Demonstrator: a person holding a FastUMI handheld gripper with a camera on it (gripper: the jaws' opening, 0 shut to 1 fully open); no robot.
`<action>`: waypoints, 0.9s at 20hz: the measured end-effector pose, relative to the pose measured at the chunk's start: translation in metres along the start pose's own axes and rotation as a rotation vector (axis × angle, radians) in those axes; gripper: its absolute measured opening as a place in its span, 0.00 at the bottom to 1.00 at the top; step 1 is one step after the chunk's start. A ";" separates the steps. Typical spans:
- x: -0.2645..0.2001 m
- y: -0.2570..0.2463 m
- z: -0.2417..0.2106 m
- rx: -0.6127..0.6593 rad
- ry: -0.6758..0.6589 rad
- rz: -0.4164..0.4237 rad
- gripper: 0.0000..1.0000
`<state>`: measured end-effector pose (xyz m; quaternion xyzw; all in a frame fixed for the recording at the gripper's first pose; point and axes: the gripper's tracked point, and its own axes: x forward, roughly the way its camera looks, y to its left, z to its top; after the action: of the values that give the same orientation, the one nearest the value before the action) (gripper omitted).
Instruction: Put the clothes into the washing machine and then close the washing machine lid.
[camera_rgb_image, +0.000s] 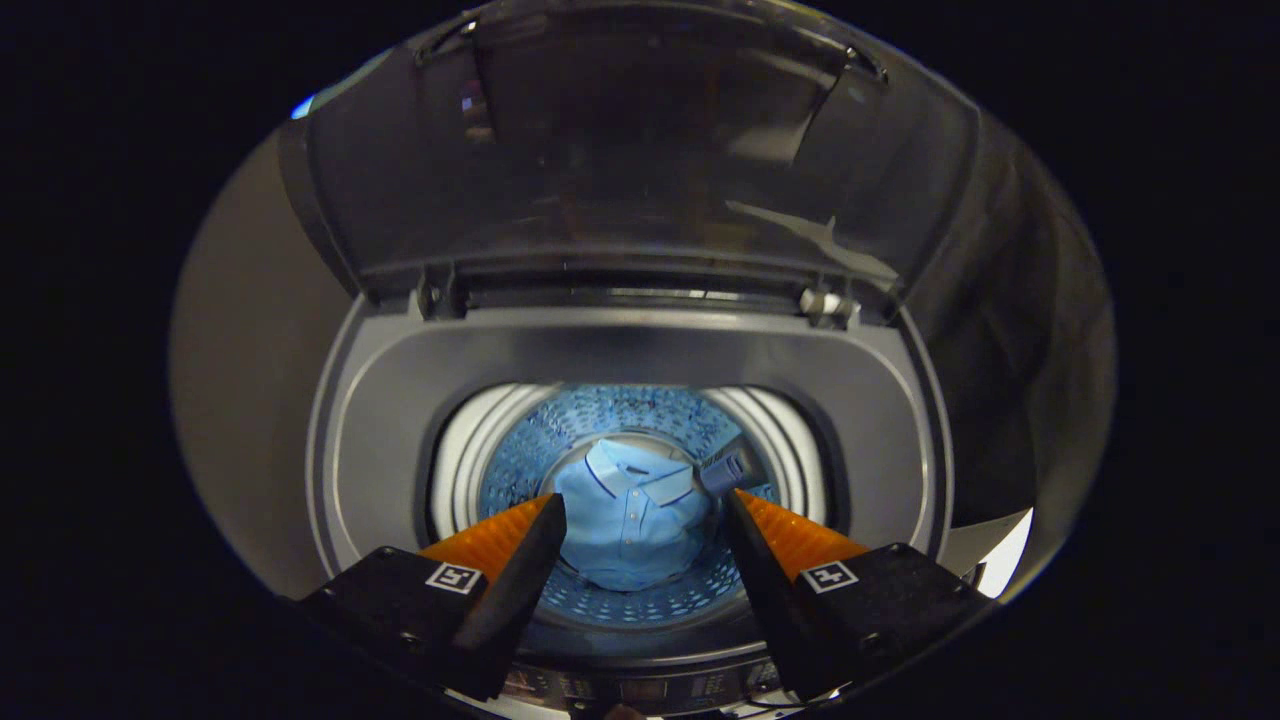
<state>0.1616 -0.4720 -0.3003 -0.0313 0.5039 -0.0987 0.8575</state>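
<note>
what i can't make out from the claw camera

the two fingers of my claw cover the lower corners of the blue shirt, so its hem and sleeves are hidden from me. a small grey-blue item beside the shirt's collar is too small for me to identify. the control panel on the front of the washing machine is cut off and its markings are too blurred to tell. the top of the raised lid is cropped, and reflections keep me from seeing what lies behind its glass.
</note>
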 end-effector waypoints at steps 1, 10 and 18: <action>-0.009 -0.001 0.008 0.001 -0.021 0.000 0.99; -0.090 -0.006 0.098 0.001 -0.231 -0.018 0.99; -0.155 -0.011 0.191 0.037 -0.398 -0.027 0.99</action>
<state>0.2527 -0.4606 -0.0724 -0.0411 0.3223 -0.1113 0.9392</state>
